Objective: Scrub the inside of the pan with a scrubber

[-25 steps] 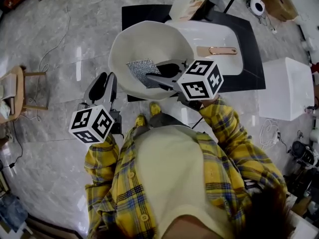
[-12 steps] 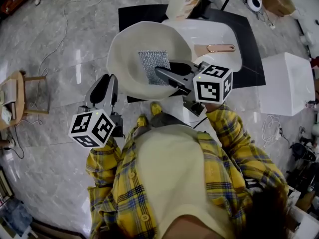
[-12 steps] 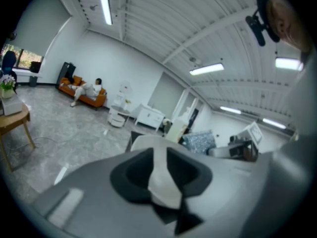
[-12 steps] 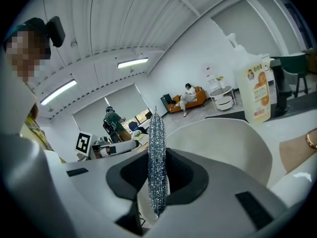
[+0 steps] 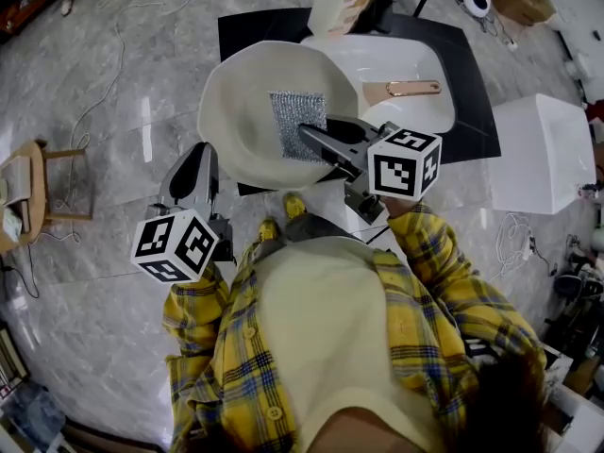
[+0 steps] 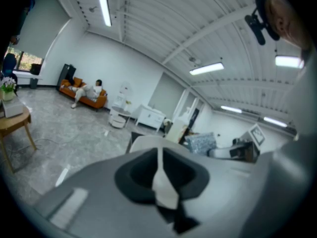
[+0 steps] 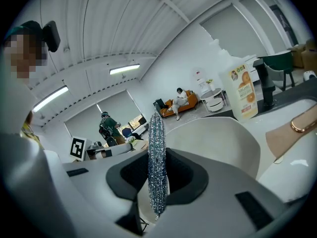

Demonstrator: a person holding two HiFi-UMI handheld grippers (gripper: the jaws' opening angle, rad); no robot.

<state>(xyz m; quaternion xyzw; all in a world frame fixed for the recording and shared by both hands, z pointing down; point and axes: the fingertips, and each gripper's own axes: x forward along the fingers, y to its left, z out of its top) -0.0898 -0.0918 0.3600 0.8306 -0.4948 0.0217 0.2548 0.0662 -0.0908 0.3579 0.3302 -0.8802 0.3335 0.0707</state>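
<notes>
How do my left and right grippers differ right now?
The left gripper has just been closing its jaws on the pan rim, from outside. The right gripper pinches the silver scrubber and reaches inside the pan. Both are shut on something thin.

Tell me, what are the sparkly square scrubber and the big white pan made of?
The scrubber looks like woven metal mesh, maybe steel wire: it is silvery and glittery, with a fine knitted texture. The pan is smooth and off-white with a soft sheen. It could be enamel, a ceramic coating or plastic; the look leaves that open.
</notes>
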